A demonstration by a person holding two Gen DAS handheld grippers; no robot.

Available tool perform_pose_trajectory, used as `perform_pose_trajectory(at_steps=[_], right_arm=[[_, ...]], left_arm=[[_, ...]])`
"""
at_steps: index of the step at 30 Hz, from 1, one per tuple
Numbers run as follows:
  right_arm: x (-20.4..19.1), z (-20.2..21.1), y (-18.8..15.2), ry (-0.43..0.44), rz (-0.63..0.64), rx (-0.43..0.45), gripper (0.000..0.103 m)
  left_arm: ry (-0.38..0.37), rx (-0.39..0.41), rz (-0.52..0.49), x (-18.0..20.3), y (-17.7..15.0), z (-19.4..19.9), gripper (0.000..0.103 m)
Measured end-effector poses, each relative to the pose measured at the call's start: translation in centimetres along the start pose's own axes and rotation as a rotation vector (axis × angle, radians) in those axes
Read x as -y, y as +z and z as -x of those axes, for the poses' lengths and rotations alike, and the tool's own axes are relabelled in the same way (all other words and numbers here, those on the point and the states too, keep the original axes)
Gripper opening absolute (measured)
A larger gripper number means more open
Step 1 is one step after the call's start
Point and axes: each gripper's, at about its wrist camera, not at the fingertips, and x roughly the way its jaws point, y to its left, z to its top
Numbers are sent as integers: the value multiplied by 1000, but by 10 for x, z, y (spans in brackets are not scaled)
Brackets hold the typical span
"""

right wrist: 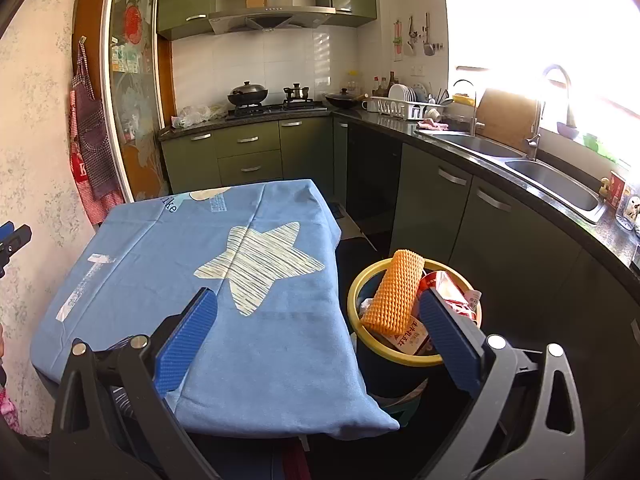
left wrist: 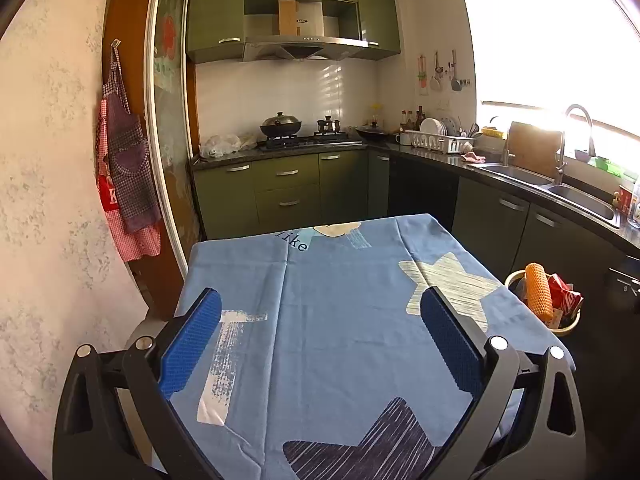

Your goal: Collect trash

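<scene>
A yellow-rimmed bin (right wrist: pixel 362 276) (left wrist: pixel 514 274) stands on the floor to the right of the table. An orange ribbed foam sleeve (right wrist: pixel 394 292) (left wrist: pixel 538 292) and red-and-white cartons (right wrist: pixel 448 288) (left wrist: pixel 564 298) stick out of it. My right gripper (right wrist: pixel 316 320) stands open above the table's near right corner, its right finger in front of the bin, nothing between the pads. My left gripper (left wrist: pixel 320 320) hangs open over the blue star-print tablecloth (left wrist: pixel 340 300) (right wrist: pixel 200 280), holding nothing. The left gripper's tip (right wrist: pixel 12 238) shows at the left edge of the right wrist view.
Green cabinets and a dark counter (right wrist: pixel 500 164) wrap the back and right, with a stove (left wrist: pixel 308 140), dish rack (right wrist: pixel 404 106) and double sink (right wrist: pixel 552 182). Aprons (left wrist: pixel 124 176) hang on the textured wall at left. A narrow dark floor strip runs between table and cabinets.
</scene>
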Motion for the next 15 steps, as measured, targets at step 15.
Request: perform_pose_trajectory(at_steps=[15], right_arm=[[0, -2, -1, 4, -1, -2, 96]], left_arm=[[-8, -3, 7, -2, 0, -2, 98]])
